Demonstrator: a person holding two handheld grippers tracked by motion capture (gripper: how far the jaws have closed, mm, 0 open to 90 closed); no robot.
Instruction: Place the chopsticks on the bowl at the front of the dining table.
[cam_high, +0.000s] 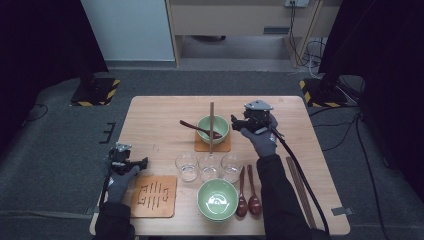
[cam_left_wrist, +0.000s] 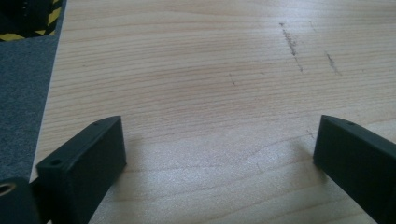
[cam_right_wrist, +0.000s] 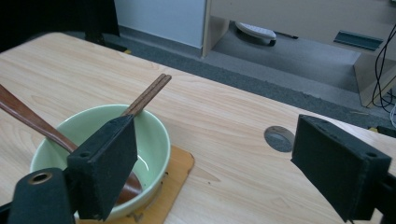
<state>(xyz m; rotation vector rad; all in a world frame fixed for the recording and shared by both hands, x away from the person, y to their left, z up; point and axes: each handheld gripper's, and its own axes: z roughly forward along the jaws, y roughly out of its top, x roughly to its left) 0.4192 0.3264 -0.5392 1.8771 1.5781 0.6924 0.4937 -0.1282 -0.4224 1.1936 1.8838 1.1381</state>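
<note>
— Chopsticks (cam_high: 211, 126) are lying across your far green bowl (cam_high: 213, 128) at the frame's centre, on an orange mat (cam_high: 212, 145). How are your jaws sitting?

— Your right gripper (cam_high: 243, 123) is hovering just right of that bowl, jaws spread wide, pinching nothing. Your left gripper (cam_high: 131, 164), at lower left, is gaping equally over bare wooden table (cam_left_wrist: 201, 79).

— And the room?

— Grey carpet is surrounding the table. Your right gripper view is showing a brown spoon (cam_right_wrist: 28, 119) leaning inside the bowl and a round grommet (cam_right_wrist: 279, 138).
</note>
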